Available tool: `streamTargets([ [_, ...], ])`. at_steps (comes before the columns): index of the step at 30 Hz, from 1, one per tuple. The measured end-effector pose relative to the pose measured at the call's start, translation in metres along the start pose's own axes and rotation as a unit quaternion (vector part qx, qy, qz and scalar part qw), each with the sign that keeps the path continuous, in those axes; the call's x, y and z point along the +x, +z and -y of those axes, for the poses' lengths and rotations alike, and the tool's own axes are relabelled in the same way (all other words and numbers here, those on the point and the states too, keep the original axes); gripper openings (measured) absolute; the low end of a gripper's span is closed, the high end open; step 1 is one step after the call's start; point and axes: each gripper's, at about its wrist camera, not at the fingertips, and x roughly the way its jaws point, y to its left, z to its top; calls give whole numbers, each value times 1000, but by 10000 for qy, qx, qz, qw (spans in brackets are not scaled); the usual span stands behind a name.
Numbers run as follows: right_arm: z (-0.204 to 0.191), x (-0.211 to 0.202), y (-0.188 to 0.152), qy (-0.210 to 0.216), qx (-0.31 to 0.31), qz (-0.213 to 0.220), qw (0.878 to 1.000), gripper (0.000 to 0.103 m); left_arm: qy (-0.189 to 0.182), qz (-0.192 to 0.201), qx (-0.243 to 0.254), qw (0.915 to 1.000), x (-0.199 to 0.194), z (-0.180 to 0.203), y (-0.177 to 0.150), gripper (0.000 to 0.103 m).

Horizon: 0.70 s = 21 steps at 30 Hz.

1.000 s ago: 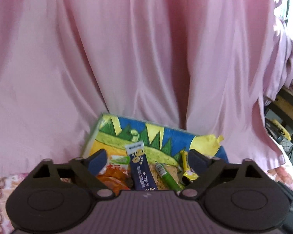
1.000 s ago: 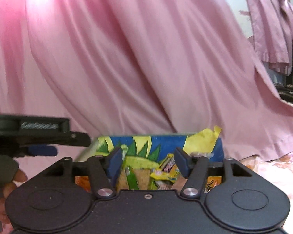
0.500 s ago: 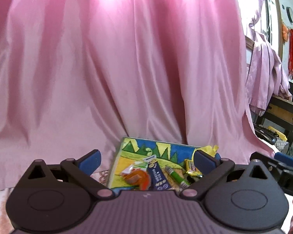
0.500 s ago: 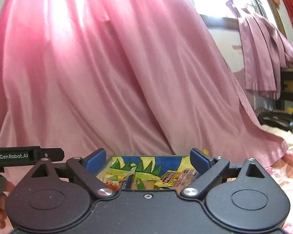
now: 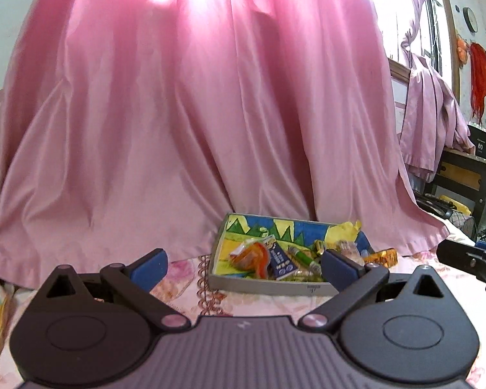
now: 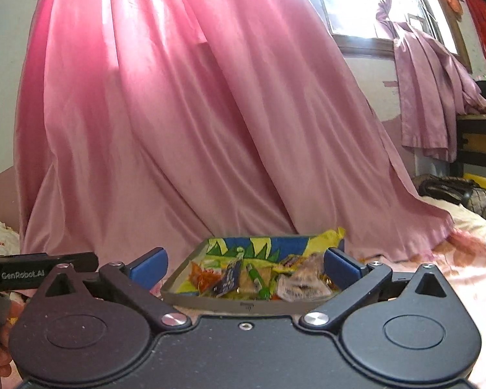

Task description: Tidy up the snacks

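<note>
Left wrist view: left gripper (image 5: 243,267) jaws spread wide, just been opening, nothing between the blue pads (image 5: 147,267). Open room ahead and to the left: bare floral bedsheet (image 5: 184,278) runs up to the hem of the pink curtain (image 5: 178,113). Snack tray (image 5: 262,283) sits ahead and right of centre, apart from the pads, its grey front rim just past the right fingertip in the picture. Tray is a shallow grey rectangle with a painted blue, green and yellow base; far edge is close to the curtain hem. Inside: orange packet (image 5: 254,256), dark blue sachet (image 5: 280,259), green stick pack (image 5: 301,256), crinkly wrappers piled loose. One gold wrapper (image 5: 385,256) lies on the sheet just beside the tray's right end. Black bar of the other tool pokes in at the right edge.

Right wrist view: right gripper (image 6: 244,264) jaws also wide apart, just been opening, empty. Tray (image 6: 230,304) lies straight ahead, centred between the blue pads, front rim near the tool body, not touched. Silver foil packet (image 6: 303,287) sits at the tray's near right. A person's hand (image 6: 3,347) shows at lower left.
</note>
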Motion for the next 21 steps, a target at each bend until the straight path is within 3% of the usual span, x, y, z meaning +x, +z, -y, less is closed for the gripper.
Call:
streamTargets([
  [8, -6, -27, -18, -180, 133, -318, 9992, 102, 29, -69, 23, 10000, -25, -2, -17, 103],
  [21, -16, -33, -33, -270, -1, -617, 9977, 102, -11, -347, -162, 9993, -33, -12, -41, 103],
])
